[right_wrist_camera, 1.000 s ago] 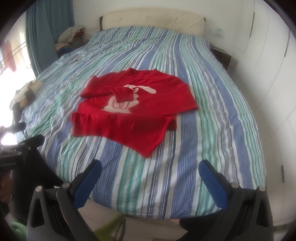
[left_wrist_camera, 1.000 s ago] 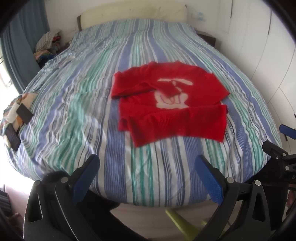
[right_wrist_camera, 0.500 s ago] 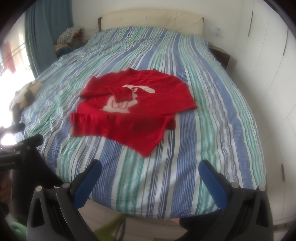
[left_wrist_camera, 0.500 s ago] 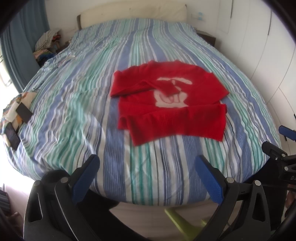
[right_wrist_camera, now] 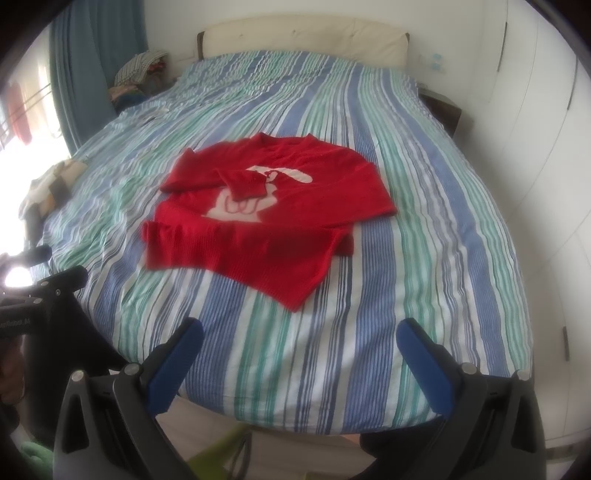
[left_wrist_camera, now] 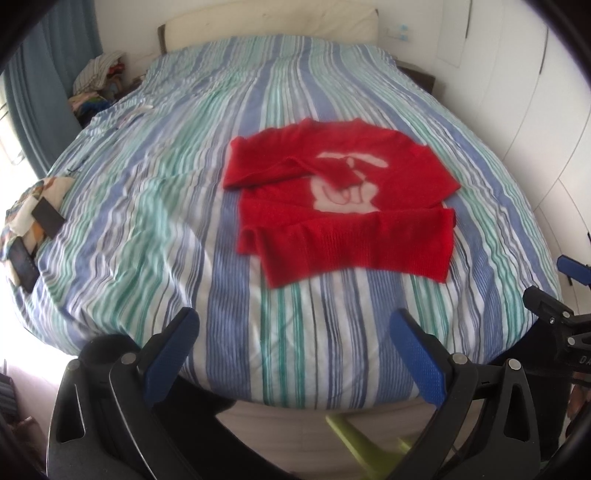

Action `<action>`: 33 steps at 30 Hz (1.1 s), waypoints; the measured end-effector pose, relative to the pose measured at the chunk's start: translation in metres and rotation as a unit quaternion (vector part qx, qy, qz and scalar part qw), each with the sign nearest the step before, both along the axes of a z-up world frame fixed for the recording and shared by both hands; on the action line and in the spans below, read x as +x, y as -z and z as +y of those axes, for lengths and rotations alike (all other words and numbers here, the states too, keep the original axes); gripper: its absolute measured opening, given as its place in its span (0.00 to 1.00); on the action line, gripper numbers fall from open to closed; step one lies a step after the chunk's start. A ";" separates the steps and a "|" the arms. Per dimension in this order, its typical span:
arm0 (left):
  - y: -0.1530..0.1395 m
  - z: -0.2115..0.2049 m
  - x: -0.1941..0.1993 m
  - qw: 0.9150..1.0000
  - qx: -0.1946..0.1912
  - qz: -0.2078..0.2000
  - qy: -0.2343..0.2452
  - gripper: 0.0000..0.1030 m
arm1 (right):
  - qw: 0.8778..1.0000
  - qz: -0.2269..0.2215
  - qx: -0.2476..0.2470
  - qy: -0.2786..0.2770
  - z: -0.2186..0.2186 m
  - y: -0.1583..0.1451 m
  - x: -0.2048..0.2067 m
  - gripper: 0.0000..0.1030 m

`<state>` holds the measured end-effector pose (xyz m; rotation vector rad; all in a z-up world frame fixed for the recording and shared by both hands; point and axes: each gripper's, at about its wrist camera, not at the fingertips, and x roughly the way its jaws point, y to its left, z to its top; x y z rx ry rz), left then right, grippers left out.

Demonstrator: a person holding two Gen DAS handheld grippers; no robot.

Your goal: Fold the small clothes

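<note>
Red sweater [left_wrist_camera: 343, 206] lies flat near the middle of the bed, on the blue, green and white striped duvet [left_wrist_camera: 177, 206], neck toward the cream headboard [left_wrist_camera: 273, 24]. One sleeve is folded in across the chest, its cuff resting on the pale rabbit-like motif [right_wrist_camera: 243, 199]; the other sleeve lies crosswise over the hem end, and one lower corner pokes out toward the foot of the bed. Both grippers hang off the foot end, well apart from the garment. Left gripper [left_wrist_camera: 295, 354]: blue-padded fingers [left_wrist_camera: 171, 352] spread wide, nothing between them. Right gripper [right_wrist_camera: 301, 363]: the same, pads [right_wrist_camera: 424, 363] wide apart and empty. Each gripper's black frame shows at the edge of the other's view. Patterned cloth with two dark flat items on it [left_wrist_camera: 27, 225] sits at the bed's left edge. Heap of clothes [left_wrist_camera: 98, 79] beside the blue curtain [left_wrist_camera: 44, 85]. White wardrobe doors [right_wrist_camera: 535, 122] along the right wall.
</note>
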<state>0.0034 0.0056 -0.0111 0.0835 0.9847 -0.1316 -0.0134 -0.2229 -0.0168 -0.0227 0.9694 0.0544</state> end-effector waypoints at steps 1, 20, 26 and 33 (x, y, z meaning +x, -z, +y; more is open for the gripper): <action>0.000 0.000 0.000 1.000 0.001 0.000 0.000 1.00 | 1.000 0.001 0.000 0.000 0.000 0.001 0.000 1.00; 0.001 0.001 -0.001 1.000 -0.001 -0.002 -0.002 1.00 | 1.000 -0.002 0.001 0.004 -0.002 0.001 0.000 1.00; 0.001 0.003 -0.001 1.000 0.000 0.000 -0.003 1.00 | 1.000 -0.001 0.000 0.004 -0.002 0.001 0.001 1.00; 0.004 0.006 0.000 1.000 0.007 0.000 -0.013 1.00 | 1.000 0.001 0.000 0.004 -0.001 0.002 0.001 1.00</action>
